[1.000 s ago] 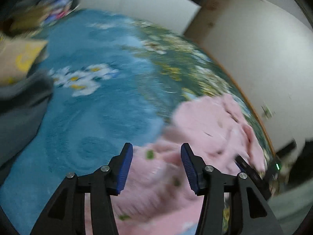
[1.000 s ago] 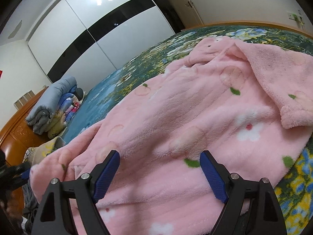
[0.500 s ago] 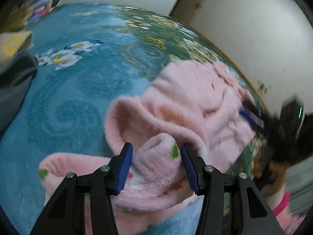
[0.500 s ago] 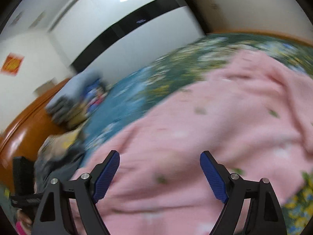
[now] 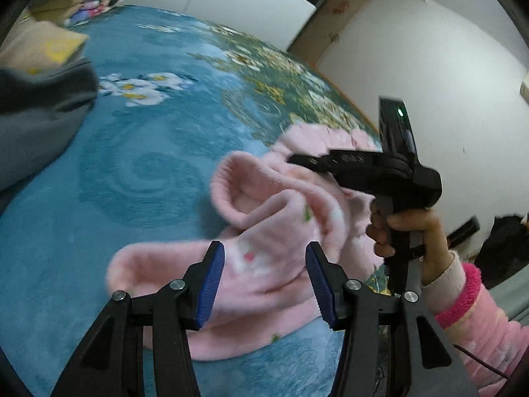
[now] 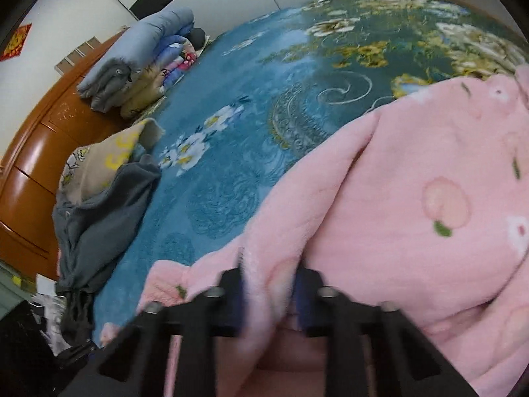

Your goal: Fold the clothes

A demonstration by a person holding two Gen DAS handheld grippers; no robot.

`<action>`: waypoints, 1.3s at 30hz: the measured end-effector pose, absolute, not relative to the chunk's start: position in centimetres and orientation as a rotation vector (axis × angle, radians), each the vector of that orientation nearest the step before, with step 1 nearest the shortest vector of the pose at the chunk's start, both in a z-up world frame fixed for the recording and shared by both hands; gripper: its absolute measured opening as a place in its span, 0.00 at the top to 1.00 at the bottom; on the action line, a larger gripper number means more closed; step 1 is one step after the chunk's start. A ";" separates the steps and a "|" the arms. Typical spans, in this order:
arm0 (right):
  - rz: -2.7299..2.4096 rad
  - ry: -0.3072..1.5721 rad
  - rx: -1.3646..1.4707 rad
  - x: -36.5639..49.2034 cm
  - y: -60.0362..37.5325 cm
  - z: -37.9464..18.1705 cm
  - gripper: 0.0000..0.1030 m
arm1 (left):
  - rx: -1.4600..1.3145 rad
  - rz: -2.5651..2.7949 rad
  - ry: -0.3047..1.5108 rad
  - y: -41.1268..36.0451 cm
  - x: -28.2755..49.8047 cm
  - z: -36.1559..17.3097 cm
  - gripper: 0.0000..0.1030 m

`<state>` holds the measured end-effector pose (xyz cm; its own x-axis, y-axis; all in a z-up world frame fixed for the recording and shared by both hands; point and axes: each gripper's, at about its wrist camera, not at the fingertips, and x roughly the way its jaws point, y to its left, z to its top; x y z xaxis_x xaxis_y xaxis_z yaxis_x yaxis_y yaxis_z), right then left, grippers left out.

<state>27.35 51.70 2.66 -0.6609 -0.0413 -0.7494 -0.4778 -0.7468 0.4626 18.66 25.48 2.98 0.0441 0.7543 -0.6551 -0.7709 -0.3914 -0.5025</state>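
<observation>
A: We log the pink fleece garment (image 6: 429, 198) lying on the blue floral bedspread (image 6: 238, 152), bunched toward the near right part of the bed. In the left wrist view it shows as rolled folds, one cuff-like opening (image 5: 244, 195) facing up.

B: Right gripper (image 6: 269, 284)?

A: Its jaws are closing, with a ridge of the pink fleece between the blue pads. The pads (image 6: 301, 292) look blurred, but fabric fills the gap and we read them as pressing on it. The gripper is tilted well downward onto the near edge of the garment.

B: Seen from the other side?

A: In the left wrist view we see the person's right hand (image 5: 406, 231) wrapped round the gripper's handle, a pink sleeve with a darker pink cuff (image 5: 459, 294) behind it, the tool angled down and to the left over the garment.

B: Left gripper (image 5: 264, 284)?

A: Jaws partly spread, hovering above the garment's near fold; the pads do not pinch it.

B: Surroundings?

A: A grey garment (image 6: 99, 218) and a beige one (image 6: 105, 162) at the left bed edge, folded quilts (image 6: 139, 56) beyond.
</observation>
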 end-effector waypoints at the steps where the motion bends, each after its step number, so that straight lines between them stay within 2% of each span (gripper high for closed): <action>1: 2.479 0.983 -1.124 27.6 51.8 3.0 0.88 | -1.100 1.648 0.007 24.8 18.3 3.0 0.49; 4: 2.588 0.983 -0.857 30.6 52.6 6.5 0.88 | -1.098 1.694 -0.022 23.1 17.0 2.6 0.49; 7: 2.577 0.937 -0.759 32.7 53.2 7.4 0.88 | -1.108 1.709 -0.075 21.7 15.7 2.0 0.49; 11: 2.393 0.923 -0.971 33.1 54.8 3.1 0.88 | -1.125 1.744 -0.089 20.8 14.8 1.2 0.48; 14: 2.364 0.998 -0.988 33.9 55.5 1.6 0.87 | -1.130 1.742 -0.087 20.7 14.6 0.9 0.48; 17: 2.370 0.995 -0.974 34.4 55.7 2.2 0.76 | -1.120 1.747 -0.057 21.1 14.5 1.3 0.48; 20: 2.364 0.907 -0.904 35.0 55.2 4.2 0.54 | -1.082 1.683 -0.074 22.5 14.3 2.8 0.47; 21: 2.370 0.903 -0.857 35.6 55.0 4.8 0.49 | -1.067 1.653 -0.083 23.0 14.2 3.4 0.41; 25: 2.387 0.932 -0.739 37.9 54.2 6.1 0.47 | -1.153 1.450 -0.126 28.3 13.4 3.8 0.34; 31: 2.386 0.919 -0.704 40.5 53.9 5.7 0.41 | -1.418 1.373 -0.141 35.2 13.2 0.7 0.33; 35: 2.359 0.975 -0.639 42.4 54.9 4.8 0.36 | -1.444 1.310 -0.215 36.7 14.5 0.7 0.32; 39: 2.337 1.015 -0.585 42.0 56.6 4.7 0.24 | -1.411 1.346 -0.193 37.9 15.7 2.0 0.31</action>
<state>41.98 56.64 4.67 -0.7708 0.2879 -0.5683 -0.6119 -0.5830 0.5345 15.73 37.86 1.97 0.3356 0.7337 -0.5909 -0.5380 -0.3656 -0.7595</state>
